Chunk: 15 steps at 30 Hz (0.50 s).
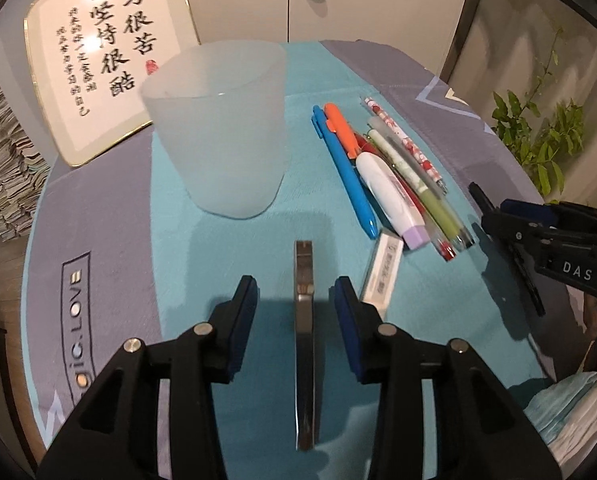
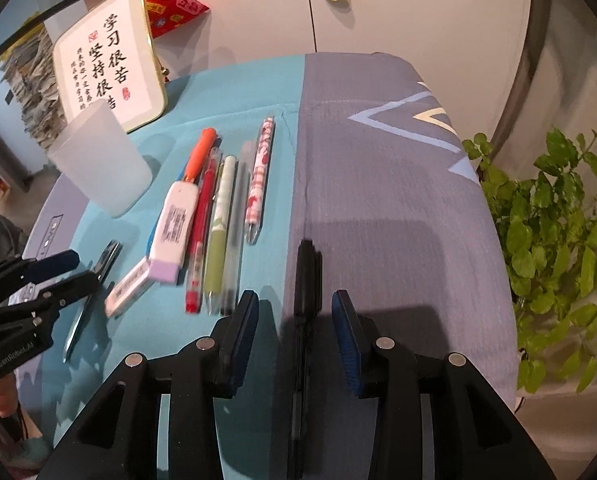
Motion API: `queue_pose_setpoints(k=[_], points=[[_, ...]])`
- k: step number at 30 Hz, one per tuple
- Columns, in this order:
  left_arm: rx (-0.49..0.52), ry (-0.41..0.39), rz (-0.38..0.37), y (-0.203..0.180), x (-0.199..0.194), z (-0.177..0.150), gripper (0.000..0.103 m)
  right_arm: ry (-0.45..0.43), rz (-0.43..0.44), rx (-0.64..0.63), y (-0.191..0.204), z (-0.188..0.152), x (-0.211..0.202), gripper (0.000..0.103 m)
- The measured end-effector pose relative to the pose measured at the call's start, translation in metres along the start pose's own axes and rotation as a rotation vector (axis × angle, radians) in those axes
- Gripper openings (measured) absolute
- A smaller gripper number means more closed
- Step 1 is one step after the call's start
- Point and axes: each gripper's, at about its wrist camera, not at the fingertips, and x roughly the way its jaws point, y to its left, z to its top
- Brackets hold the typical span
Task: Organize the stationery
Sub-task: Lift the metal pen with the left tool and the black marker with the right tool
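Beside the empty frosted cup (image 1: 218, 132), all pens (image 1: 382, 168) lie unsorted; left gripper (image 1: 296, 300) straddles metal clippers (image 1: 304, 320), right gripper (image 2: 294, 312) a black pen (image 2: 307, 276), both part-open, gripping nothing.

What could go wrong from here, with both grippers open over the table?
1. The left gripper straddles a thin metal tool lying flat; it may slip when pinched.
2. The right gripper straddles a black pen, which may roll.
3. The frosted cup looks light and may tip during loading.
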Motion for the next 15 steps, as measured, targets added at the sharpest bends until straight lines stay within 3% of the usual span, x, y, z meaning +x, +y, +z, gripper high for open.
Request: queue_pose_setpoints(k=[8, 9, 12, 13, 15], points=[[0.026, 0.021, -0.014, -0.005, 0.016, 0.009, 0.036, 0.013, -0.027, -0.015, 0.003, 0.015, 0.015, 0.038], [0.035, 0.015, -0.01, -0.006, 0.016, 0.009, 0.036, 0.015, -0.038, -0.024, 0.004, 0.016, 0.015, 0.033], [0.043, 0.008, -0.014, -0.006, 0.016, 0.008, 0.019, 0.014, -0.087, -0.054, 0.008, 0.016, 0.016, 0.015], [0.042, 0.008, -0.017, -0.005, 0.016, 0.009, 0.01, 0.014, -0.086, -0.056, 0.008, 0.016, 0.016, 0.015], [0.038, 0.012, -0.023, -0.003, 0.016, 0.008, 0.009, 0.015, -0.07, -0.052, 0.007, 0.017, 0.015, 0.014]])
